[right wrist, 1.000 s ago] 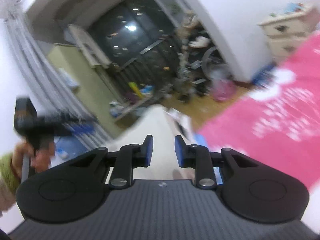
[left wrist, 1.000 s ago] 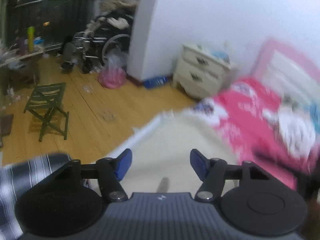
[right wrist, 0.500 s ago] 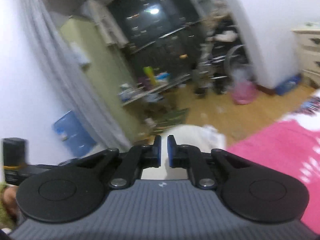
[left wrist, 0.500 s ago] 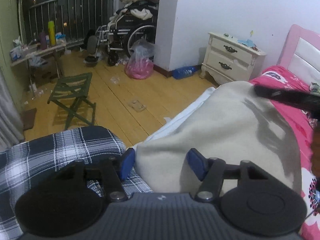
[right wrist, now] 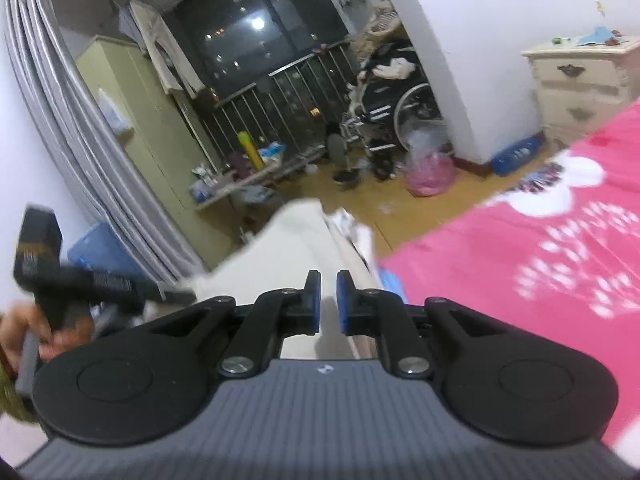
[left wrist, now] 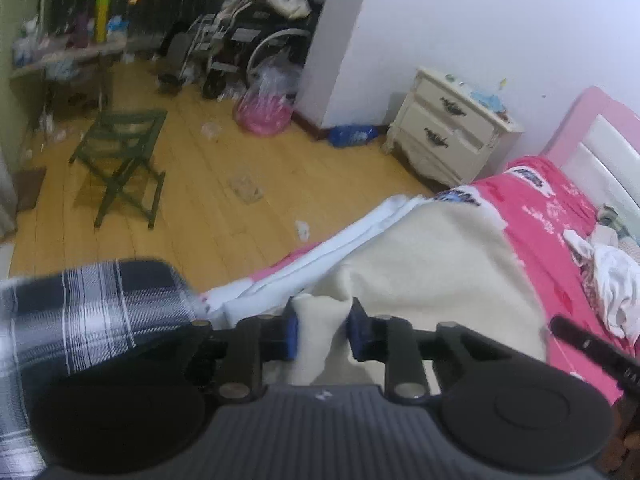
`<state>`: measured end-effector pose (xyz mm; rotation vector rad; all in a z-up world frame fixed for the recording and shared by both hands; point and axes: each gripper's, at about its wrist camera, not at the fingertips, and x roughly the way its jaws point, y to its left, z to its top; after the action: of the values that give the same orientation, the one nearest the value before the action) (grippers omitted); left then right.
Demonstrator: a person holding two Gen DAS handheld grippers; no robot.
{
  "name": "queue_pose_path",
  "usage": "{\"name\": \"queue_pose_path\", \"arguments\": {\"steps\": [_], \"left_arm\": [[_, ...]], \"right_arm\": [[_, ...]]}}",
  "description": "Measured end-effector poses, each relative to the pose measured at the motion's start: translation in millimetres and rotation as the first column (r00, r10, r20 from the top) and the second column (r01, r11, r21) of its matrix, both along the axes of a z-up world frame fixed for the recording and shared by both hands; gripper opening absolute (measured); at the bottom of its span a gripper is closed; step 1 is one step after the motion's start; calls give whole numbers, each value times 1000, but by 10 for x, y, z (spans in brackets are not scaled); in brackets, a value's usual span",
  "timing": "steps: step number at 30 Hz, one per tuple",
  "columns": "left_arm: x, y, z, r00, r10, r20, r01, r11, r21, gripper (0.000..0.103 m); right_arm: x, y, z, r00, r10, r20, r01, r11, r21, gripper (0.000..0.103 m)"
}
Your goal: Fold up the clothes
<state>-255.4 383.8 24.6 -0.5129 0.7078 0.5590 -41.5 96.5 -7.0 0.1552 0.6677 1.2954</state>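
The left claw [left wrist: 321, 334] is closing on a raised fold of the cream garment [left wrist: 432, 264], and the bunched cloth fills the gap between its blue pads [left wrist: 291, 336], pinched up into a soft peak. The garment is thick and fleecy, off-white, with no print; from the pinch it spreads ahead and to the right of this claw in a broad, smooth sheet over the bed [left wrist: 560, 220], ending in a straight hem far ahead. Just left of that sheet, a white cloth [left wrist: 340, 248] lies in long folds along the bed's edge. Left of the claw sits a black-and-white plaid fabric [left wrist: 92, 300]. Far to the right, on the pink cover, is a crumpled white heap [left wrist: 612, 276]. The right claw [right wrist: 328, 303] has its pads nearly pressed together, a thin slit between them; the cream garment [right wrist: 296, 240] lies straight ahead and under them as a long narrow strip running away toward the floor, but whether its edge is nipped I cannot tell. To the right of this claw spreads the pink cover [right wrist: 540, 248] with white markings. At its left, a hand [right wrist: 28, 328] grips the handle of the other claw. Beyond the bed are wooden floor, a nightstand [left wrist: 448, 128] and a wheelchair [left wrist: 248, 48].
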Motion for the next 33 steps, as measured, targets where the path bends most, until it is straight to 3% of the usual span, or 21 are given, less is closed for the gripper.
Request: {"name": "queue_pose_path", "arguments": {"steps": [5, 6, 7, 9, 10, 11, 12, 14, 16, 18, 20, 22, 23, 25, 26, 29, 32, 33], "left_arm": [[126, 8, 155, 998, 9, 59, -16, 994, 109, 14], [149, 59, 89, 999, 30, 24, -33, 991, 133, 13], [185, 124, -34, 996, 65, -60, -53, 983, 177, 15], [102, 323, -244, 979, 146, -143, -133, 986, 100, 20], [6, 382, -201, 981, 172, -93, -169, 985, 37, 20], [-74, 384, -99, 980, 195, -37, -195, 981, 24, 23], [-140, 344, 21, 976, 217, 10, -217, 974, 56, 38], [-231, 168, 264, 970, 224, 97, -237, 957, 165, 56], [-184, -51, 391, 985, 115, 126, -141, 964, 225, 56], [38, -215, 283, 998, -17, 64, 3, 978, 209, 55], [313, -343, 87, 993, -111, -32, 115, 974, 195, 53], [516, -282, -219, 985, -109, -132, 134, 971, 197, 46], [540, -203, -313, 987, -84, -139, 109, 977, 184, 42], [488, 2, -303, 995, -1, -95, 7, 998, 61, 41], [455, 56, -245, 997, 12, -70, -10, 999, 35, 40], [447, 23, -105, 999, -13, -35, 16, 995, 100, 50], [649, 42, -329, 993, -8, -118, 19, 996, 88, 53], [670, 77, -393, 993, 4, -121, 5, 997, 72, 55]], "right_arm": [[-78, 93, -101, 999, 25, -39, -25, 1000, 13, 9], [-105, 143, -148, 999, 39, -31, -39, 999, 7, 9], [-140, 187, -198, 999, 49, -20, -49, 999, 1, 8], [-230, 251, -289, 999, 53, 10, -53, 999, -9, 8], [-259, 262, -300, 998, 51, 24, -51, 999, -7, 8], [-282, 250, -286, 998, 51, 34, -51, 999, -3, 8], [-297, 196, -232, 998, 55, 38, -55, 998, 4, 8], [-306, 41, -105, 997, 53, 59, -56, 997, 45, 10], [-316, -111, 3, 995, 59, 82, -66, 994, 90, 11], [-321, -152, 41, 993, 68, 96, -78, 991, 108, 11], [-301, 6, -31, 989, 71, 129, -79, 996, 53, 11], [-217, 244, -229, 991, 46, 126, -38, 997, -64, 10], [-158, 285, -313, 994, 32, 103, -24, 997, -75, 7], [-86, 188, -266, 998, 19, 60, -15, 998, -61, 5], [-97, 75, -183, 998, 23, 58, -20, 998, -53, 5], [-187, -256, 27, 996, 60, 72, -58, 998, -27, 11], [-362, -293, 11, 982, 148, 114, -143, 989, -45, 12], [-397, -227, -90, 981, 137, 139, -124, 987, -100, 13]]}}
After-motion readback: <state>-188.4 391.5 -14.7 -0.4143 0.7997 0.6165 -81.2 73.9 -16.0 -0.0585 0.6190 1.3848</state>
